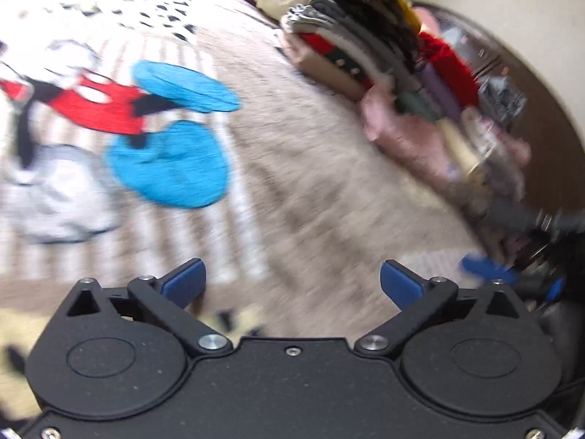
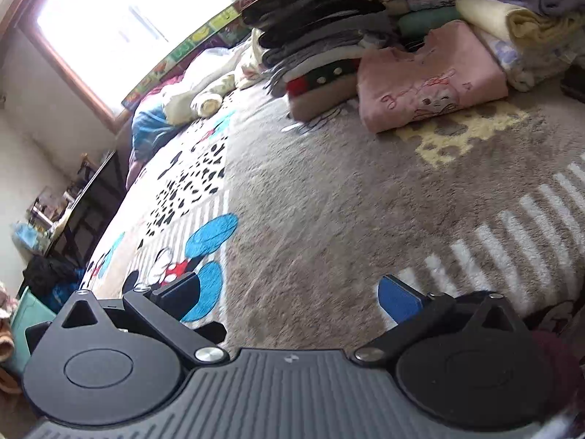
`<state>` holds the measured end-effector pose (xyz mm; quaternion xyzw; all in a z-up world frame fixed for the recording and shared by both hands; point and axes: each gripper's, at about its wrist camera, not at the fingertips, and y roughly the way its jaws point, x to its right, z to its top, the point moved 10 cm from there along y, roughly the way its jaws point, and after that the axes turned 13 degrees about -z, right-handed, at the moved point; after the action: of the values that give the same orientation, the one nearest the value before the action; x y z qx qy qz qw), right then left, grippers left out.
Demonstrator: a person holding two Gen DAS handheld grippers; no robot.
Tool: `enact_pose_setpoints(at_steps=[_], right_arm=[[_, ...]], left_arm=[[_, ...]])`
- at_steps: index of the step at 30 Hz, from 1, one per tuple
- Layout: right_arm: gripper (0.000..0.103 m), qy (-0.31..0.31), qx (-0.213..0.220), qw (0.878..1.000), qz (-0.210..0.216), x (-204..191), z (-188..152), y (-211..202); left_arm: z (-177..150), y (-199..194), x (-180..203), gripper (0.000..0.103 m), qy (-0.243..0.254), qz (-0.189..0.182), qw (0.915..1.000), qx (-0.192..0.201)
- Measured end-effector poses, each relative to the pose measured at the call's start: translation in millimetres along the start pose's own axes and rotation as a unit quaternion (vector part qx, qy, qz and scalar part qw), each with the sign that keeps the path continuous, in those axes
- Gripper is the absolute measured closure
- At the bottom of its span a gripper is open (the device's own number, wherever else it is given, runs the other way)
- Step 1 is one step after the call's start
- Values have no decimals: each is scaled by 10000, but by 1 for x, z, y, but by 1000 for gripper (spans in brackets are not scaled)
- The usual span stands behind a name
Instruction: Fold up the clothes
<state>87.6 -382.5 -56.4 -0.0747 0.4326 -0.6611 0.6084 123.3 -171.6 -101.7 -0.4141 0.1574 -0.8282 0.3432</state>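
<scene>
Clothes lie folded in stacks at the far side of a plush blanket (image 2: 329,190), well apart from both grippers. In the right wrist view, a pink top (image 2: 431,84) with a cartoon print sits flat at the front of the heap, just beside a tall stack (image 2: 321,36) of dark, grey, white and red garments on its left. Cream and lilac pieces (image 2: 519,18) are piled to its right. Behind the stack, rolled cream bedding (image 2: 204,98) lies near a bright window (image 2: 124,18).

The right gripper (image 2: 292,300) hangs above bare grey pile, its fingers (image 2: 398,303) spread wide with nothing between them. No garment touches either pad. A blue-and-red cartoon figure woven into the blanket shows by the left finger.

The left wrist view is blurred. The left gripper (image 1: 292,285) also has its fingers (image 1: 400,285) spread wide, and only blanket (image 1: 310,183) shows in the gap. The clothes stack (image 1: 365,47) sits far up and to the right of the fingers, with the pink top (image 1: 409,135) below it. The cartoon figure (image 1: 146,128) with blue shoes lies to the upper left. At the right edge, a blue pad of the right gripper (image 1: 490,267) shows faintly, smeared.
</scene>
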Motion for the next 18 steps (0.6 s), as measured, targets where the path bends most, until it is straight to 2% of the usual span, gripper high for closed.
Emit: enact_pose_setpoints(at_steps=[4,8,13,16,18], right_arm=[[0,-560,-136,9982,-174,-41,-18,-9],[0,-1207,-212,9923,-181,-81,-35,-18],[0,-1542,-258,9873,-268,-112,-46,-27],[0,-1745,-282,9835,-383,-122,-51,-32],[0,-1896,-253,9804,-480,-127,-52,-34]], left_arm=[[-3,-44,-6,1,341,792,9962,75],[12,-96,-3,0,636,1322,9885,355],[29,-141,6,0,1290,1972,9693,704],[32,-156,6,0,1445,2282,9594,811],[31,-159,4,0,1394,2447,9570,697]])
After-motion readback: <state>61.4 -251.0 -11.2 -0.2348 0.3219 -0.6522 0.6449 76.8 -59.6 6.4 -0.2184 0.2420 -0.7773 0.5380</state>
